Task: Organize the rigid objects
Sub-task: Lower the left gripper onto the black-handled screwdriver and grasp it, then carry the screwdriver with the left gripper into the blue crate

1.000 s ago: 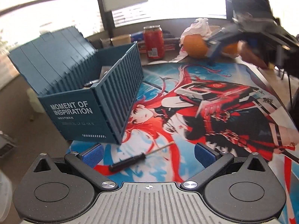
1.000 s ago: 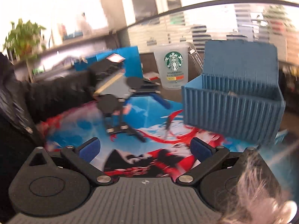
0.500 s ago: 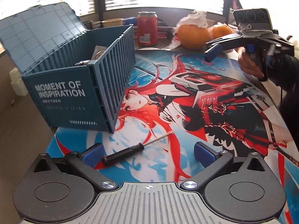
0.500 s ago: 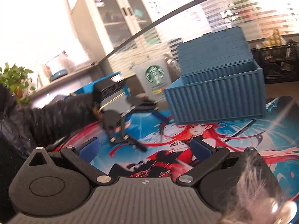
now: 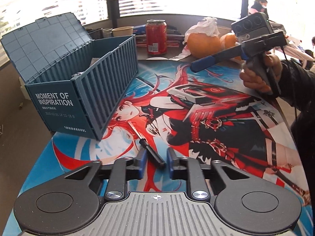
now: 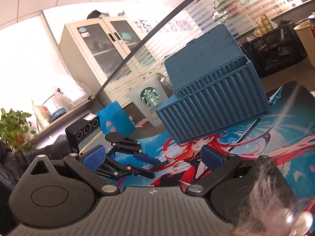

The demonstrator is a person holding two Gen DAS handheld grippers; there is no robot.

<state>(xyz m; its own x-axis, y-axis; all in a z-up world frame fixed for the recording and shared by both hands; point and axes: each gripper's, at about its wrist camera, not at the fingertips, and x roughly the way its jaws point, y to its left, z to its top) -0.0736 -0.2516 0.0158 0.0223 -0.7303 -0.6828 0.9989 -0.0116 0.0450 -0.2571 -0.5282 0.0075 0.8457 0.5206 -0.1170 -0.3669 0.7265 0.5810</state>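
Observation:
A small black-handled screwdriver (image 5: 152,154) lies on the printed anime mat (image 5: 206,106). My left gripper (image 5: 155,160) sits low over it, its blue pads narrowed on both sides of the handle with small gaps left. The right wrist view shows the left gripper (image 6: 152,165) down at the mat with the screwdriver (image 6: 163,162) at its tips. A blue container-shaped box (image 5: 82,82) stands open at the left, lid up, some items inside. My right gripper (image 6: 152,157) is open and empty, held in the air; it shows at the right in the left wrist view (image 5: 204,64).
A red can (image 5: 156,37), paper cup (image 5: 123,31) and oranges under a tissue (image 5: 204,41) stand behind the mat. In the right wrist view a Starbucks cup (image 6: 148,100), a blue bag (image 6: 116,118) and black mesh baskets (image 6: 273,49) stand beyond the box (image 6: 214,106).
My left gripper has swung over the screwdriver and its jaws have narrowed around the handle. The right gripper has tilted up and stays open.

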